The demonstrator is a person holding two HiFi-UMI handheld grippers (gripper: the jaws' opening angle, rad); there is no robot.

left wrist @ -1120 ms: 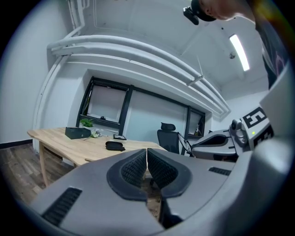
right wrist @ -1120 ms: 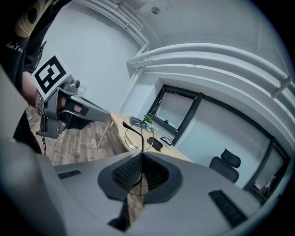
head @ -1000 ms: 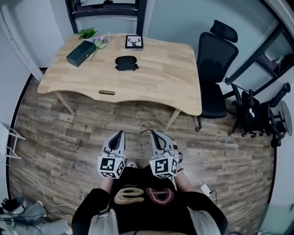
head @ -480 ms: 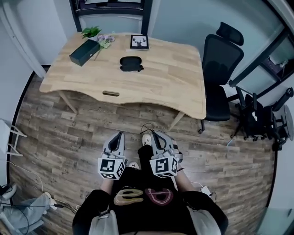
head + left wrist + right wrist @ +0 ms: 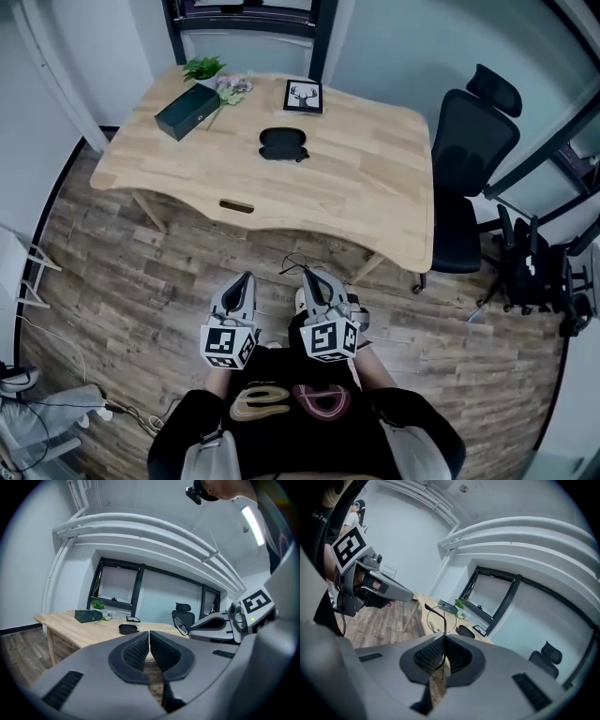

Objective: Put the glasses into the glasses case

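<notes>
Lower centre, the right tool (image 5: pixel 443 643) pinches thin wire glasses (image 5: pixel 444 623); the left tool (image 5: pixel 149 637) is pressed together, empty. Upper centre, a black case (image 5: pixel 282 143) lies on the tabletop (image 5: pixel 366 197).

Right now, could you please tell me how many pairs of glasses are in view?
1: thin wire-framed glasses, pinched in the shut right claw; another could be hidden inside the black oval case.

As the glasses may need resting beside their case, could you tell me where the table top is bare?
The table is bare over its right half, between the black glasses case and the edge by the office chair, and in front of the case. The far left corner is crowded: dark box, plant, flowers, with a picture frame just behind the case.
</notes>
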